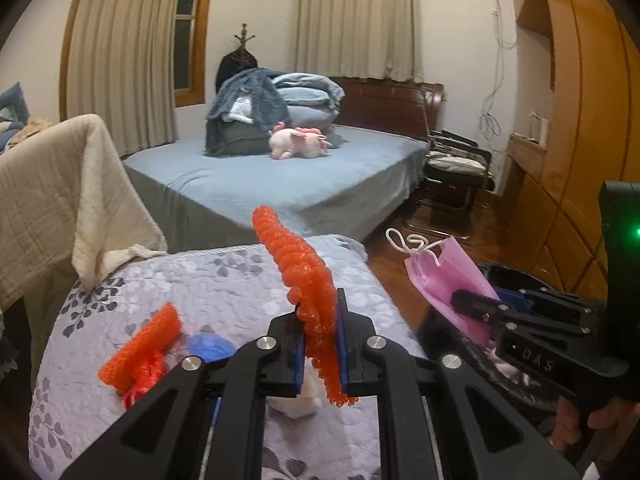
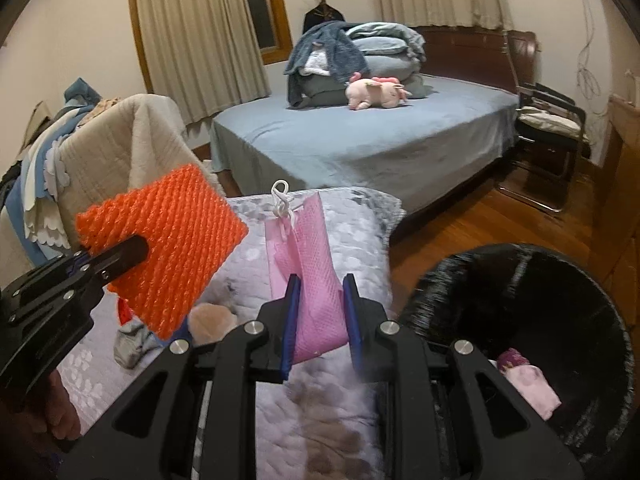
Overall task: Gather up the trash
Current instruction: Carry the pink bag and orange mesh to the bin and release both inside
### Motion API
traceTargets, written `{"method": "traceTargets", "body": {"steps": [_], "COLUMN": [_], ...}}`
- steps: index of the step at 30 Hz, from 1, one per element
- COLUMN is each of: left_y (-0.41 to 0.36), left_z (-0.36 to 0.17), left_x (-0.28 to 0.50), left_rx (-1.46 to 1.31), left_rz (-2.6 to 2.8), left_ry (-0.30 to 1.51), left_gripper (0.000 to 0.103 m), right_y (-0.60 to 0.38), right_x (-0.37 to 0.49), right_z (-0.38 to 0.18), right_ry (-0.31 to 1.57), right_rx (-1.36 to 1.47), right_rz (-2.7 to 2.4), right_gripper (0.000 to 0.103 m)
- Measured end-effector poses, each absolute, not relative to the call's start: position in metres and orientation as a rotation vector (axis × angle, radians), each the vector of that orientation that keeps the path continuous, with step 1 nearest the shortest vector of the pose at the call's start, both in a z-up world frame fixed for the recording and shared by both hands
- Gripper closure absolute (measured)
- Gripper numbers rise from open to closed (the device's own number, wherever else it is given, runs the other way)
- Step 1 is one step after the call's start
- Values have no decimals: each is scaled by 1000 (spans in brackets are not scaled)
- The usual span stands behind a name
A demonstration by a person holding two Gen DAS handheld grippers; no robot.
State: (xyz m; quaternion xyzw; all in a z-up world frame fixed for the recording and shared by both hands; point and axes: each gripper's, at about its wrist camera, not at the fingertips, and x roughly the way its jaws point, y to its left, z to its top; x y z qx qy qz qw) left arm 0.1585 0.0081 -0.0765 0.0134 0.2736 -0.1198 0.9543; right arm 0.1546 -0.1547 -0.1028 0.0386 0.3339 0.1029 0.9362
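An orange foam net (image 1: 310, 280) is pinched between the blue pads of the left hand-held gripper (image 1: 319, 344) and is held clear above the quilt (image 1: 224, 280), which is grey-lilac with a leaf print. In the right wrist view the same net (image 2: 168, 248) is seen flat-on, clamped at its near left edge by the left hand-held gripper (image 2: 132, 252). A pink face mask (image 2: 314, 280) is gripped between the pads of the right hand-held gripper (image 2: 320, 316), its white ear loops (image 2: 282, 200) sticking up at the far end; in the left wrist view the mask (image 1: 448, 276) is seen at the right, held by the right hand-held gripper (image 1: 472, 304), with a person's fingers (image 1: 600, 420) wrapped around the handle below. A black bin (image 2: 560, 280) is seen at the near right, beside the quilt, with a pink item (image 2: 532, 388) lying inside it. More rubbish is left on the quilt: a second orange net (image 1: 140, 352) with a red piece beneath it, a blue scrap (image 1: 210, 346), and a pale crumpled tissue (image 2: 212, 320) near a grey rag (image 2: 132, 344). Farther back a bed (image 1: 280, 176) with a blue sheet is seen, with folded bedding and a pink plush toy (image 1: 300, 142) on it, well apart from the quilt.
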Motion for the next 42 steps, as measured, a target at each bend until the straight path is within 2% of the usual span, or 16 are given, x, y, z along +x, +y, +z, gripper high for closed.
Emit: {"method": "traceTargets", "body": {"steps": [14,23,25,28,30,31,32,34,36,37,38,39,41,42], "left_y": [-83,-154,-167,-185,-192,-193,-193,-187,-180,-174,-167,-162,-145,-138], "left_z": [-81,-91,-94,-101,-105,-106,-106,-107,-106,-105,-104,-102,-97,-95], "left_x": [154,166,170,175,178,179,179,179,179,179,178,177,174,173], "left_rx": [54,58,62,73,76,70,60,39,37,36,37,38,40,41], "left_rz": [-471,-626,-644,-679,-696,-701,-701,-697,-676,-662,-645,-627,-576,-552], "left_ry": [591,640,651,679,697,705,707,711,707,701,691,683,654,643], "left_gripper": [91,91,91,90,80,62,53,51,46,43,38,35,22,19], "right_y": [-253,-327,-340,-351,-356,-359,-361,-363,-364,-363,-362,-359,-355,-351], "right_x": [120,106,104,103,102,100,98,98,97,96,94,93,90,91], "right_z": [-101,-120,-125,-133,-139,-140,-141,-142,-142,-142,-140,-138,-136,-135], "right_ry": [683,695,700,712,722,722,718,714,705,698,689,675,656,656], "right_rx": [96,126,142,151,145,144,145,142,135,131,128,122,112,112], "right_rz": [-29,-191,-217,-244,-269,-279,-290,-299,-314,-323,-329,-338,-343,-331], "right_gripper": [82,82,81,75,57,54,50,42,28,24,12,7,5,5]}}
